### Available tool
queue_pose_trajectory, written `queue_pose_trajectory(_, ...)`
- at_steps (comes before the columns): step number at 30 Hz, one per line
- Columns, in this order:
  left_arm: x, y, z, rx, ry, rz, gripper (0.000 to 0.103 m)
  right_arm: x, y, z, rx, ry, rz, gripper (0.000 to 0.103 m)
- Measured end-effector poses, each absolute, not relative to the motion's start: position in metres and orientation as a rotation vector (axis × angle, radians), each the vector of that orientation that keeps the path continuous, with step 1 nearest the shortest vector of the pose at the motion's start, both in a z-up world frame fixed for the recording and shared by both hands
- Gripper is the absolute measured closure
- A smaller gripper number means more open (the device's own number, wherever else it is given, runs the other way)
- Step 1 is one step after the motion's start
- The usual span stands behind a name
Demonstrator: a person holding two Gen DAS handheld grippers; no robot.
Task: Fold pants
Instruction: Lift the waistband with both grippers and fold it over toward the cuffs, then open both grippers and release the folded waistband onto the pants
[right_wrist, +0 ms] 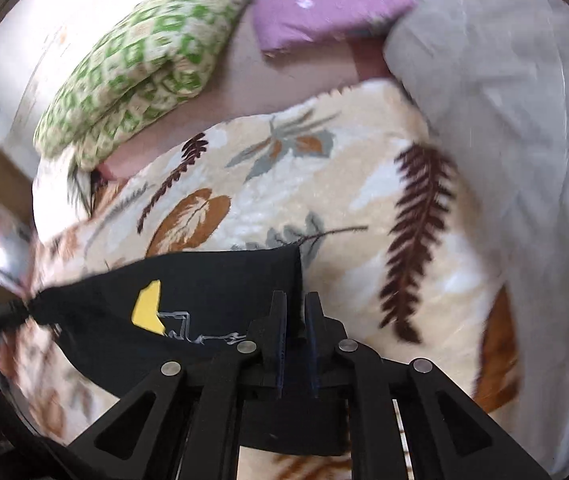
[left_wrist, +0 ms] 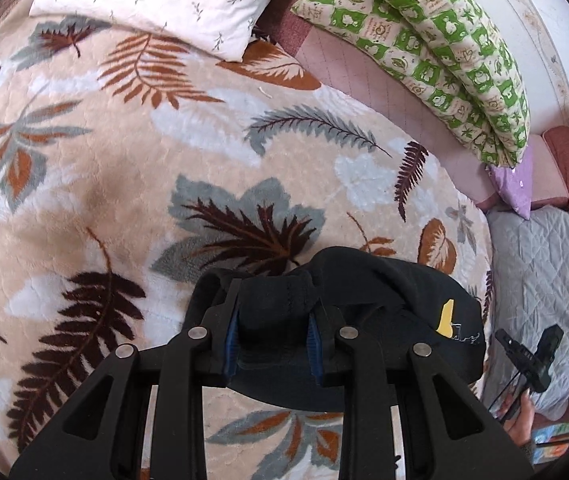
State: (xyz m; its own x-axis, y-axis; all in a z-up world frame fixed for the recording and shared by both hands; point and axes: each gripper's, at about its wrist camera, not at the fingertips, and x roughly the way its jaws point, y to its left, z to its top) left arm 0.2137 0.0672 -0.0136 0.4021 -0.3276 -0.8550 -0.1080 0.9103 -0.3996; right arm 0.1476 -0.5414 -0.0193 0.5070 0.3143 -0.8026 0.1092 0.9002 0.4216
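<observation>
I hold the black pants (left_wrist: 368, 312) stretched between my two grippers above the leaf-patterned blanket (left_wrist: 132, 184) on the bed. My left gripper (left_wrist: 274, 300) is clenched on a bunched wad of the dark fabric, which fills the gap between its blue-padded fingers (left_wrist: 231, 340). My right gripper (right_wrist: 295, 304) pinches a corner of the same cloth, its fingers (right_wrist: 280, 320) drawn close with the edge of the fabric caught between them. In the right wrist view the pants hang as a taut black sheet running off to the left, with a yellow patch (right_wrist: 148, 308) and pale stitched lettering facing the camera; that view is blurred toward its edges. A white pillow (left_wrist: 164, 0) lies at the head of the blanket, a green-checked quilt (left_wrist: 424, 48) is rolled along the wall, and a purple cushion (right_wrist: 324, 4) sits next to a grey quilted pad (left_wrist: 540, 292).
</observation>
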Motion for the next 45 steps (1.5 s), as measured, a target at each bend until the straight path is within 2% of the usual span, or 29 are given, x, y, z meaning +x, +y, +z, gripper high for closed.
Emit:
queue_pose_trajectory(1,0.214,0.066,-0.012,-0.423,1.155,-0.149,0.078,0.151,-0.537,-0.023,0.471,1.057,0.132,0.090)
queue_pose_trajectory(5,0.216,0.064,-0.011,-0.412,1.157,-0.151,0.078,0.171,-0.523,-0.039,0.462,1.126,0.120,0.062)
queue_pose_trajectory(8,0.218,0.063,-0.010,-0.395,1.157,-0.152,0.078,0.183,-0.512,-0.053,0.401,1.187,0.080,0.062)
queue_pose_trajectory(9,0.219,0.063,-0.010,-0.392,1.157,-0.151,0.078,0.184,-0.509,-0.055,0.385,1.194,0.074,0.063)
queue_pose_trajectory(10,0.221,0.064,-0.011,-0.394,1.159,-0.151,0.078,0.185,-0.504,-0.055,0.358,1.189,0.085,0.067)
queue_pose_trajectory(11,0.222,0.064,-0.011,-0.397,1.160,-0.147,0.078,0.185,-0.500,-0.054,0.334,1.187,0.099,0.091)
queue_pose_trajectory(12,0.223,0.065,-0.011,-0.401,1.160,-0.144,0.078,0.186,-0.496,-0.052,0.325,1.195,0.116,0.100)
queue_pose_trajectory(20,0.221,0.061,0.000,-0.412,1.135,-0.153,0.078,0.173,-0.506,-0.002,0.404,1.074,0.195,0.100)
queue_pose_trajectory(25,0.205,0.056,0.002,-0.382,1.126,-0.171,0.078,0.149,-0.516,0.010,0.471,1.026,0.209,0.100)
queue_pose_trajectory(37,0.154,0.058,-0.028,-0.316,1.150,-0.217,0.078,0.090,-0.552,-0.029,0.659,0.991,0.164,0.100)
queue_pose_trajectory(45,0.134,0.044,-0.039,-0.128,1.153,-0.261,0.078,0.067,-0.561,-0.051,0.737,0.982,0.143,0.100)
